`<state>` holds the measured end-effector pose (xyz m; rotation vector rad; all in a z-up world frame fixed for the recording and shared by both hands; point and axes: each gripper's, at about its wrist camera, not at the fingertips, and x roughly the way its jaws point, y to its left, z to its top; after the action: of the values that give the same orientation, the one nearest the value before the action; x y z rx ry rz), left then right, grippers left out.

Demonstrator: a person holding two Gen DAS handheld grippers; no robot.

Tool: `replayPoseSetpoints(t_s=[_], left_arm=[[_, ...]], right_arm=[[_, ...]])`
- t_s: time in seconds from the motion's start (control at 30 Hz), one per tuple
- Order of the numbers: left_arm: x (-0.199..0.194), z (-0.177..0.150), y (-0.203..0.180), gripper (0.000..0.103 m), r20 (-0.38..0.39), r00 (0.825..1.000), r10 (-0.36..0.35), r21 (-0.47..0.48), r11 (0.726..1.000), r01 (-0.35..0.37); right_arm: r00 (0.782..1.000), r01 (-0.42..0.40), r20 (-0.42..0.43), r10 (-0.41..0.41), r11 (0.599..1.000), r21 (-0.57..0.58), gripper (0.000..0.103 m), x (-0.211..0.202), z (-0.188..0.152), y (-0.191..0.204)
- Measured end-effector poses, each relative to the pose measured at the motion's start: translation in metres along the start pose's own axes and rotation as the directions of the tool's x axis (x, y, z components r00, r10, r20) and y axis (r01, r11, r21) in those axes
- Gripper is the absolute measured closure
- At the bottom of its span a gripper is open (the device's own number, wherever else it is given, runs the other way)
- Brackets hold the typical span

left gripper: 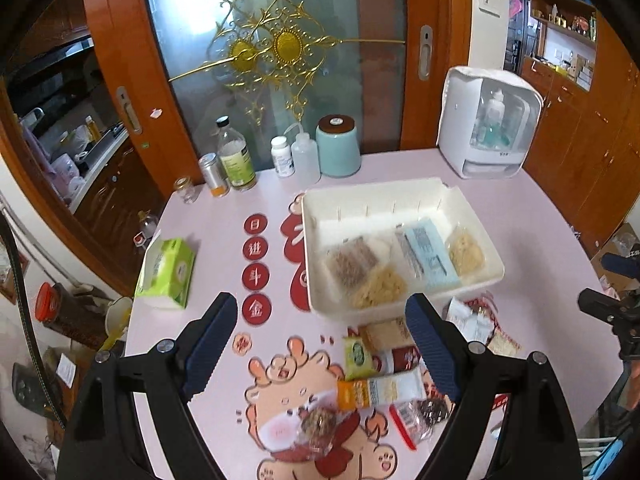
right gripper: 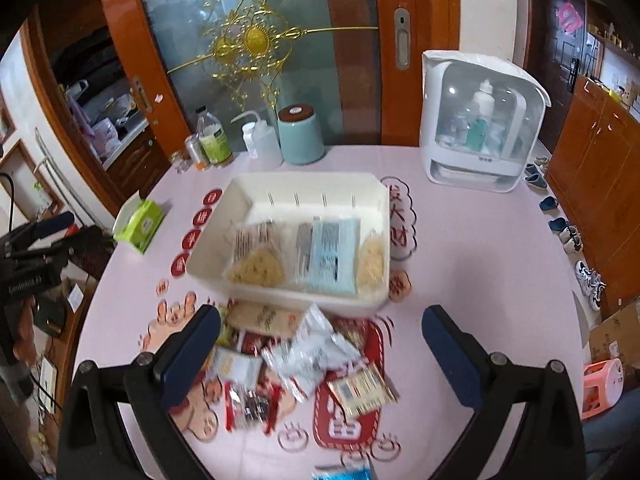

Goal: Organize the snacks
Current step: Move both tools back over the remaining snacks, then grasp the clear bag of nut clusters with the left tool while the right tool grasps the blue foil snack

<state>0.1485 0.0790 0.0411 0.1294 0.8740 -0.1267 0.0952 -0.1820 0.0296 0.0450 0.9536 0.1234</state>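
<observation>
Both grippers — left (left gripper: pixel 322 344), right (right gripper: pixel 320 354) — fingers wide, empty, above loose snacks (right gripper: pixel 304 356).

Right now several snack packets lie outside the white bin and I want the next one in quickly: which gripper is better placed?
Probably the left gripper: open, with the orange-and-white packet lying between its fingers.

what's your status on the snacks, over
Left gripper and right gripper both open, empty. White bin holds some packets; loose snack pile waiting on the table in front. Nothing blocking the bin.
</observation>
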Motion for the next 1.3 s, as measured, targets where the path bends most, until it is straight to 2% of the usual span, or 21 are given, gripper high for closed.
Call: replayPoseSetpoints(t_s=[0.17, 0.2, 0.47, 0.67, 0.8, 0.97, 1.07, 1.3], left_arm=[[-0.006, -0.032, -0.009, 0.018, -0.024, 0.999, 0.031, 0.035, 0.999, -0.030], [-0.007, -0.037, -0.011, 0.018, 0.002, 1.000, 0.026, 0.044, 0.999, -0.026], [-0.001, -0.074, -0.026, 0.018, -0.043, 0.999, 0.028, 0.102, 0.994, -0.023], [0.018, -0.088, -0.031, 0.018, -0.075, 0.997, 0.002, 0.186, 0.983, 0.012], [0.044, -0.101, -0.027, 0.018, -0.124, 0.992, -0.019, 0.244, 0.969, 0.049], [0.087, -0.123, -0.012, 0.018, -0.229, 0.972, -0.050, 0.278, 0.954, 0.115], [0.115, -0.139, -0.002, 0.018, -0.299, 0.952, -0.074, 0.276, 0.948, 0.160], [0.167, -0.161, 0.012, 0.018, -0.402, 0.908, -0.119, 0.257, 0.937, 0.237]], right_arm=[[1.000, 0.005, -0.021, -0.005, 1.000, -0.013, 0.001, -0.008, -0.033, -0.008], [1.000, 0.010, -0.023, -0.010, 1.000, -0.015, 0.002, -0.010, -0.039, -0.009], [0.998, 0.040, -0.037, -0.041, 0.999, -0.019, 0.007, -0.014, -0.080, -0.017], [0.991, 0.058, -0.124, -0.057, 0.998, 0.005, 0.016, 0.004, -0.112, -0.019], [0.976, 0.100, -0.205, -0.080, 0.991, 0.089, 0.018, 0.024, -0.136, -0.022], [0.953, 0.150, -0.293, -0.075, 0.959, 0.241, 0.018, 0.049, -0.159, -0.028], [0.926, 0.216, -0.368, -0.084, 0.916, 0.337, 0.019, 0.069, -0.176, -0.034], [0.903, 0.281, -0.427, -0.051, 0.821, 0.496, 0.019, 0.093, -0.205, -0.040]])
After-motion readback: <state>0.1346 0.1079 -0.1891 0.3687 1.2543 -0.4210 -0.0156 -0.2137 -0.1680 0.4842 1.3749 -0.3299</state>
